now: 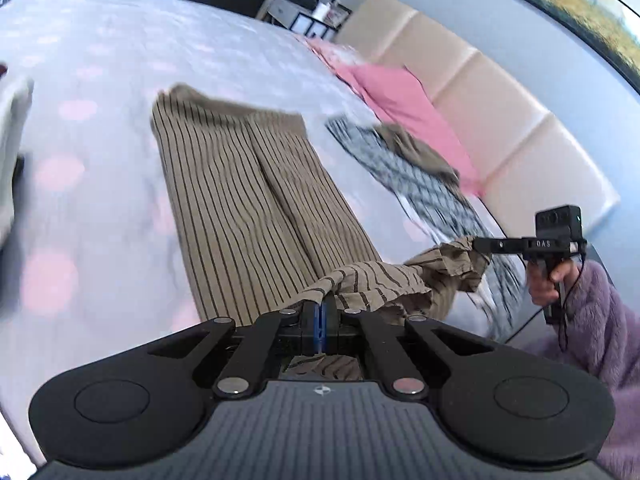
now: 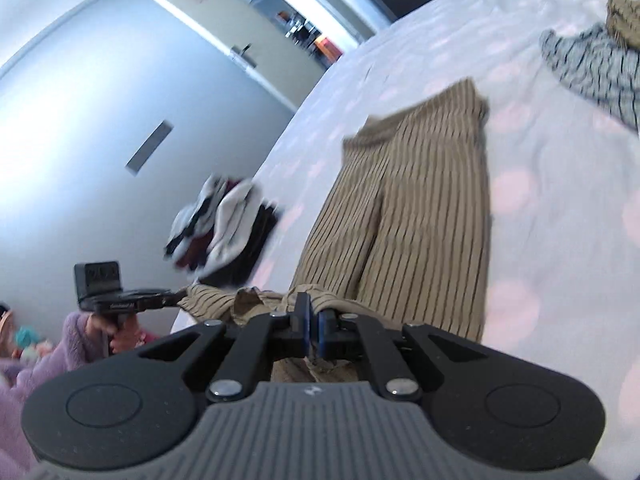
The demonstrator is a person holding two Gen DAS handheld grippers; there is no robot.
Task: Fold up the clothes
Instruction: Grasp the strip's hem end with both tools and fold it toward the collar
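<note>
Tan trousers with thin dark stripes (image 1: 248,200) lie lengthwise on the bed, legs stretched away from me; they also show in the right wrist view (image 2: 420,208). My left gripper (image 1: 322,308) is shut on the near edge of the trousers. My right gripper (image 2: 313,318) is shut on the same near edge, further right, and shows in the left wrist view (image 1: 480,245) pinching the bunched fabric. The near edge is lifted and crumpled between the two grippers. The left gripper shows in the right wrist view (image 2: 178,299).
The bed cover (image 1: 100,168) is white with pale pink dots. A black-and-white checked garment (image 1: 420,184) with an olive one (image 1: 416,148) on it lies right, beside pink pillows (image 1: 400,96) and a cream headboard (image 1: 500,100). A clothes pile (image 2: 224,228) sits at the bed's left edge.
</note>
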